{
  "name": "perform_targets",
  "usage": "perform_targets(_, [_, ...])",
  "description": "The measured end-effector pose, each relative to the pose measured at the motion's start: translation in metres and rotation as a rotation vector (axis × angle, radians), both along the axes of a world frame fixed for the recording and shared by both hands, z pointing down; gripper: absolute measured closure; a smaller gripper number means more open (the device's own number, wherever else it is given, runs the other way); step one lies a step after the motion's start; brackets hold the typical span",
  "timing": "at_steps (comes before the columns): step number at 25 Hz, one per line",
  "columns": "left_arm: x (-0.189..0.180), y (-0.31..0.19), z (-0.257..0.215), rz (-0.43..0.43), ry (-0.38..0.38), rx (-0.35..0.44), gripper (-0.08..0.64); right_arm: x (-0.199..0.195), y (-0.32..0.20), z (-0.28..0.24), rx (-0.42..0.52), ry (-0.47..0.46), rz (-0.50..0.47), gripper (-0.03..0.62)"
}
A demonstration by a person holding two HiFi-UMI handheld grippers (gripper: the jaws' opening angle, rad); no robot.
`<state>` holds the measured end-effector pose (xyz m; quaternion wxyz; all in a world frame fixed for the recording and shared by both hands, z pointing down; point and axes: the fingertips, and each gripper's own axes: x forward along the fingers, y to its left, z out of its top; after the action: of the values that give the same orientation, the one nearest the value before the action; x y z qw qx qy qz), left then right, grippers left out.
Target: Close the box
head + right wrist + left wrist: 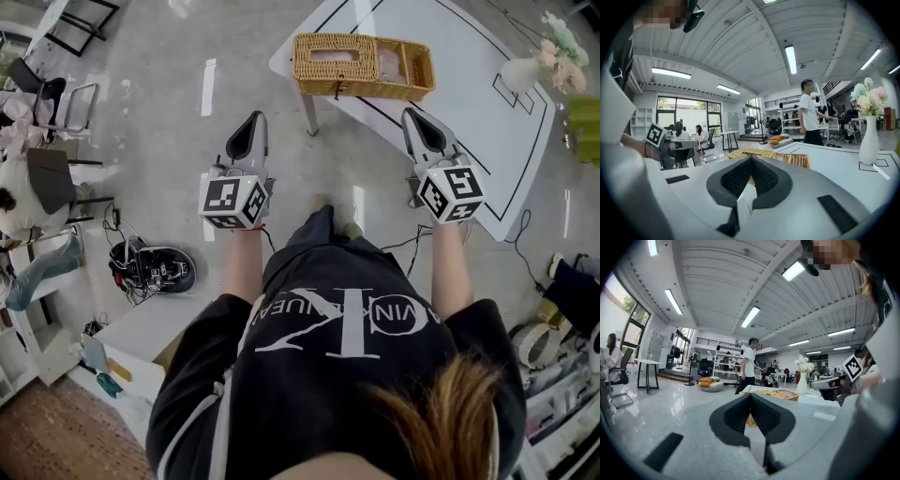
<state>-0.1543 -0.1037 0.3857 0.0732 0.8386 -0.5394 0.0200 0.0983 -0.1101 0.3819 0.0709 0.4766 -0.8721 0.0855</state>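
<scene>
A woven wicker box [361, 66] stands at the near corner of the white table [487, 122]. Its left part has a woven top with a slot, and its right part looks open from above. My left gripper [255, 122] hangs over the floor short of the table, jaws shut and empty. My right gripper [413, 115] hovers over the table edge just right of the box, also shut with nothing held. In the left gripper view the box [777, 394] shows beyond the shut left gripper [750, 397]. The right gripper view shows the box [787, 159] past the shut right gripper [750, 159].
A white vase of flowers [525, 70] stands on the table's far right inside black taped lines. A person [808, 112] walks behind the table. On the floor to the left lie a round device with cables [155, 267] and chairs [52, 178].
</scene>
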Motion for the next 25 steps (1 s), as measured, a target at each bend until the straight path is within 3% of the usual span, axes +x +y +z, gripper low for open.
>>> perform_targets(25, [0.048,0.082,-0.027,-0.059,-0.004,0.054,0.552,0.044,0.075,-0.026,0.089,-0.038,-0.042,0.594])
